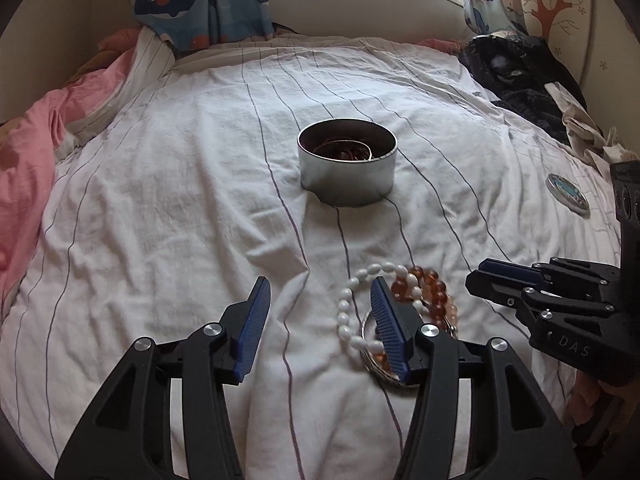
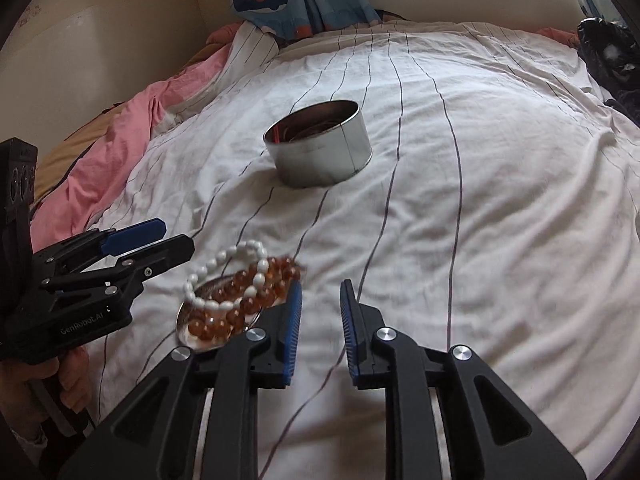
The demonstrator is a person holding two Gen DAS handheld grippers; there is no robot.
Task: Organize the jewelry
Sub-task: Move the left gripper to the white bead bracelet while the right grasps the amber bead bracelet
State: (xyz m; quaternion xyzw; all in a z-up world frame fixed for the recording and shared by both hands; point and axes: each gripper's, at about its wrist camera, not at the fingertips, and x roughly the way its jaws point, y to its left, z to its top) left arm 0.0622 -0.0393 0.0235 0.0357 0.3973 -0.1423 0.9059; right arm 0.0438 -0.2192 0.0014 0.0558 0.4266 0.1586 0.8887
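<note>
1. Left gripper [image 1: 320, 320] first: its blue pads are spread with only bedsheet between them, gripping nothing. Its right-hand finger [image 1: 386, 328] stands in front of the bracelet pile, so I cannot tell whether it touches the beads.

2. Moving right, the pile itself: a white bead bracelet [image 1: 352, 316] lies looped over amber bead bracelets [image 1: 430, 288], with a silvery ring [image 1: 370, 358] showing underneath. It all sits near on the striped white sheet [image 1: 180, 200], between the two grippers.

3. Further right, the right gripper [image 2: 320, 300]: jaws parted only narrowly, nothing between them but cloth. The heap lies off to its left, just beside its left finger [image 2: 294, 320].

4. So the relation that counts: the pile is to the right of the left gripper's gap and to the left of the right gripper's gap. Neither straddles it. Both look about equally near; I'd give the left gripper the edge, since its jaws are wider.

5. The heap's long axis in the right wrist view runs from near-left to far-right.

6. Far beyond, mid-bed, stands the open metal tin [image 1: 347, 162], already holding dark cords and a bangle. That looks like the destination, well apart from the pile.

7. Far right, a round patterned lid [image 1: 568, 196] lies flat on the sheet.
</note>
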